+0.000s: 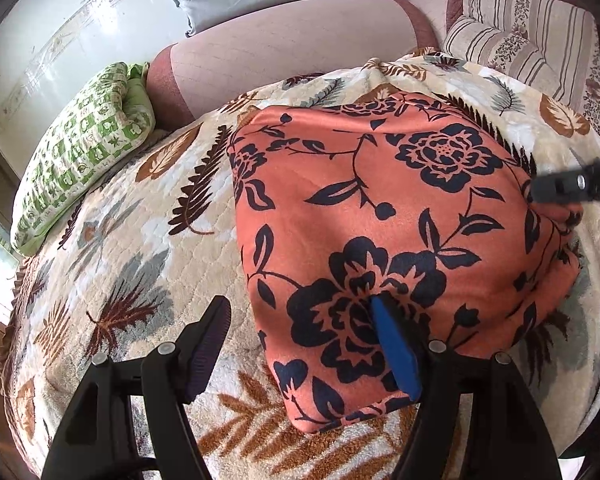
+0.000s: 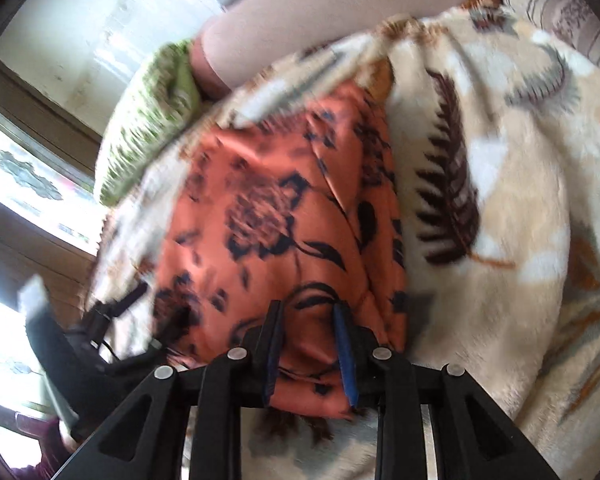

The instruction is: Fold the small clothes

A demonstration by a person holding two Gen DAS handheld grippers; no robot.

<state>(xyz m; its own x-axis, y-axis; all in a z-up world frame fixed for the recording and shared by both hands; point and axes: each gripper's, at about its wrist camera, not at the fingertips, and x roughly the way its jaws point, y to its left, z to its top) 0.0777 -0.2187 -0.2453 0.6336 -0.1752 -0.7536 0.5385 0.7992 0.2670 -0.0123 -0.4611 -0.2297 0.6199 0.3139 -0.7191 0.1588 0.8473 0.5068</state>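
Observation:
An orange garment (image 1: 380,216) with dark navy flowers lies folded into a rough square on a leaf-patterned blanket (image 1: 132,240). My left gripper (image 1: 300,312) is open over its near left edge; the blue-padded finger (image 1: 392,344) rests on the cloth and the other finger is over the blanket. In the blurred right wrist view, the garment (image 2: 276,216) runs forward and my right gripper (image 2: 310,320) straddles its near edge, its jaws a narrow gap apart with cloth between them. The right gripper also shows at the garment's right edge in the left wrist view (image 1: 576,184).
A green patterned pillow (image 1: 84,152) lies at the left edge of the bed. A pink headboard cushion (image 1: 284,40) and a striped pillow (image 1: 532,40) are at the back. A wall and window frame are at the left. The left gripper's body (image 2: 100,344) shows at lower left.

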